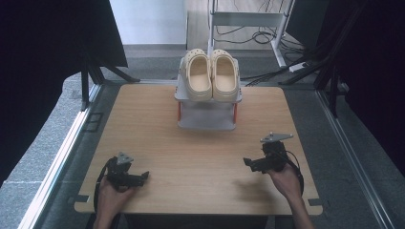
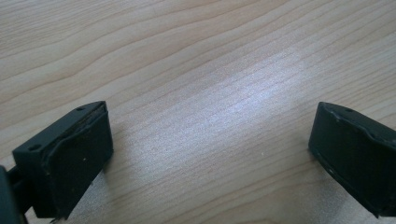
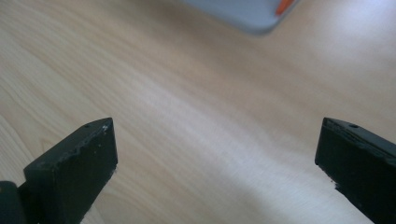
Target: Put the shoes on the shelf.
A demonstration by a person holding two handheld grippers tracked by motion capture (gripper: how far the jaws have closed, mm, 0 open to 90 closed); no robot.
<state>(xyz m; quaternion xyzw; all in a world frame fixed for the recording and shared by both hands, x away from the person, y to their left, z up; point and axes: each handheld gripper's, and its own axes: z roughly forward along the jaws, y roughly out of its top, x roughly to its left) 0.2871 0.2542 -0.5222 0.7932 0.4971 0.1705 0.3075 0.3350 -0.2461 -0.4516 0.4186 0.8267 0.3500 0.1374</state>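
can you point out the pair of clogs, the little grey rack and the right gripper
pair of clogs (image 1: pixel 212 75): high view, where the two cream shoes meet, side by side on the top shelf.
grey rack (image 1: pixel 206 125): high view, bare front edge of its bottom shelf.
right gripper (image 3: pixel 217 161): right gripper view, midway between its black jaws, wide apart over the table.

Rack (image 1: pixel 208 119) on tabletop (image 1: pixel 191 157) at 12 o'clock edge, centred. Two shoes (image 1: pixel 211 74) side by side on rack's top shelf. Left tongs (image 1: pixel 143 176) at 7 o'clock, right tongs (image 1: pixel 249 163) at 5 o'clock, both near front edge, well apart.
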